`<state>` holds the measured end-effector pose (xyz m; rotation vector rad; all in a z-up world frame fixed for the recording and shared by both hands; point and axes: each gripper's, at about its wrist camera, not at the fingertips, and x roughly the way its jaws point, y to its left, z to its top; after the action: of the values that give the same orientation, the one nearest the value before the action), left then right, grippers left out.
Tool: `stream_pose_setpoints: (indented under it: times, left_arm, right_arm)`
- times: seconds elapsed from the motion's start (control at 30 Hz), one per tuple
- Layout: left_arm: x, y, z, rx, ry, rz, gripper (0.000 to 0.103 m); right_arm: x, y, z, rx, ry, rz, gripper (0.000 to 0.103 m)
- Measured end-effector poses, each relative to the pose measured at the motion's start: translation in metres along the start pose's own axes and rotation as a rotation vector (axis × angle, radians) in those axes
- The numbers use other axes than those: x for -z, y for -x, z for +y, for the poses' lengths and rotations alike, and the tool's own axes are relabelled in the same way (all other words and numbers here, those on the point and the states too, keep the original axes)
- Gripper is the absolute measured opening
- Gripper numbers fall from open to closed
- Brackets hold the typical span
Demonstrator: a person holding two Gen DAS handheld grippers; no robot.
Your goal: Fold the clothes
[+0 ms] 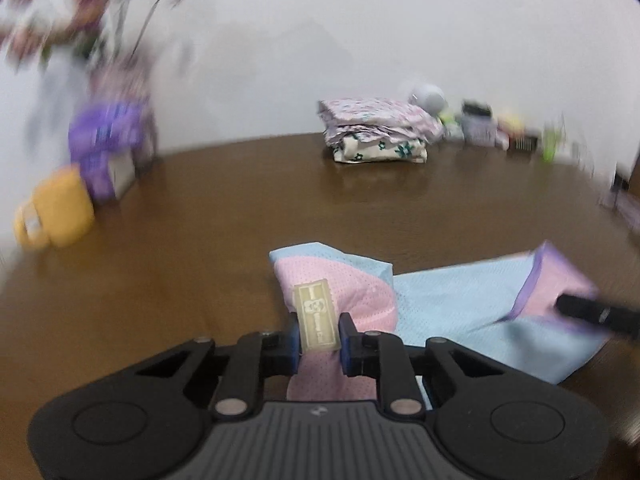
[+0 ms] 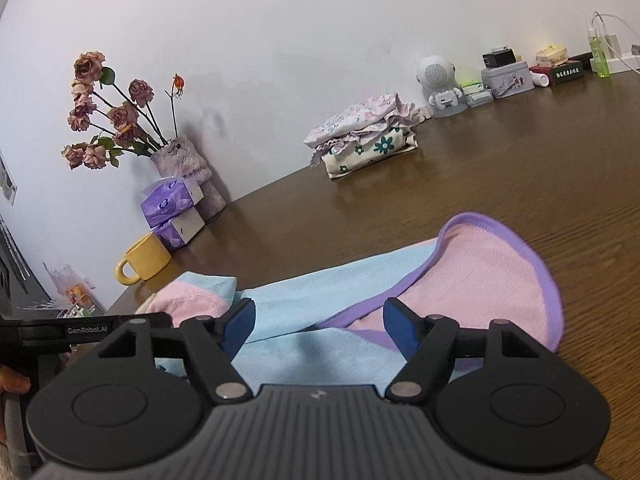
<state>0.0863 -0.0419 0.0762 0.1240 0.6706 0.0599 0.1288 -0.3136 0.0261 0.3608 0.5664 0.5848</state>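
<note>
Left tongs (image 1: 319, 334) clamped on a bunched pink fold of the garment (image 1: 452, 304), cream label between the pads. Garment: perforated mesh, blue and pink panels, purple trim, lying rumpled at lower centre of the wood-grain bench (image 2: 540, 168). Right tongs (image 2: 319, 322) apart over the blue panel, nothing gripped. Folded stack (image 2: 366, 144) at the far edge; bare bench between.

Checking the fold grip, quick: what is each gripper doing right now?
Left gripper: shut on the pink and light blue mesh garment, at its label.
Right gripper: open, jaws wide over the garment, holding nothing.
</note>
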Motion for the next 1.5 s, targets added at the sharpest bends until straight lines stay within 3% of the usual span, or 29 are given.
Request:
stream_pose_setpoints:
  times: [0.2,0.3,0.47,0.63,0.7,0.83,0.93,1.03,1.13,1.23,1.3,1.37,1.5]
  left_arm:
    - [-0.004,-0.006,-0.073,-0.192,-0.423,-0.037,0.017]
    - [0.002,-0.015,-0.103,-0.264,-0.582,-0.045,0.017]
    - [0.009,-0.027,-0.130,-0.336,-0.717,-0.048,0.020]
    - [0.013,-0.029,-0.146,-0.320,-0.755,-0.050,0.020]
    - [0.012,-0.028,-0.148,-0.305,-0.746,-0.056,0.020]
    - [0.008,-0.025,-0.139,-0.293,-0.681,-0.059,0.018]
    - [0.001,-0.023,-0.117,-0.265,-0.553,-0.043,0.017]
    - [-0.010,-0.022,-0.076,-0.194,-0.316,-0.017,0.017]
    - [-0.012,-0.021,-0.022,-0.071,-0.017,0.001,0.018]
    - [-0.001,-0.024,0.024,0.042,0.220,0.026,0.021]
    - [0.009,-0.027,0.043,0.092,0.302,0.039,0.026]
    - [0.019,-0.028,0.056,0.140,0.357,0.043,0.047]
    - [0.030,-0.023,0.076,0.241,0.409,0.019,0.055]
  right_arm:
    - [-0.006,0.004,-0.011,0.017,0.018,0.003,0.074]
    - [-0.007,0.005,-0.016,0.039,0.032,0.017,0.074]
    - [-0.008,0.003,-0.025,0.091,0.051,0.053,0.068]
    - [-0.008,-0.002,-0.027,0.113,0.098,0.092,0.043]
    - [-0.008,-0.004,-0.028,0.109,0.103,0.107,0.043]
    - [-0.009,-0.003,-0.031,0.099,0.083,0.105,0.043]
    - [-0.010,-0.001,-0.034,0.092,0.065,0.100,0.043]
    - [-0.010,-0.001,-0.035,0.092,0.059,0.100,0.043]
    - [-0.010,0.000,-0.035,0.088,0.055,0.092,0.043]
    - [-0.010,0.004,-0.029,0.080,0.075,0.058,0.043]
    - [-0.010,0.005,-0.019,0.054,0.092,0.050,0.043]
    - [-0.011,0.003,-0.008,0.012,0.094,0.054,0.044]
    - [-0.012,-0.016,0.021,-0.061,0.096,0.094,0.044]
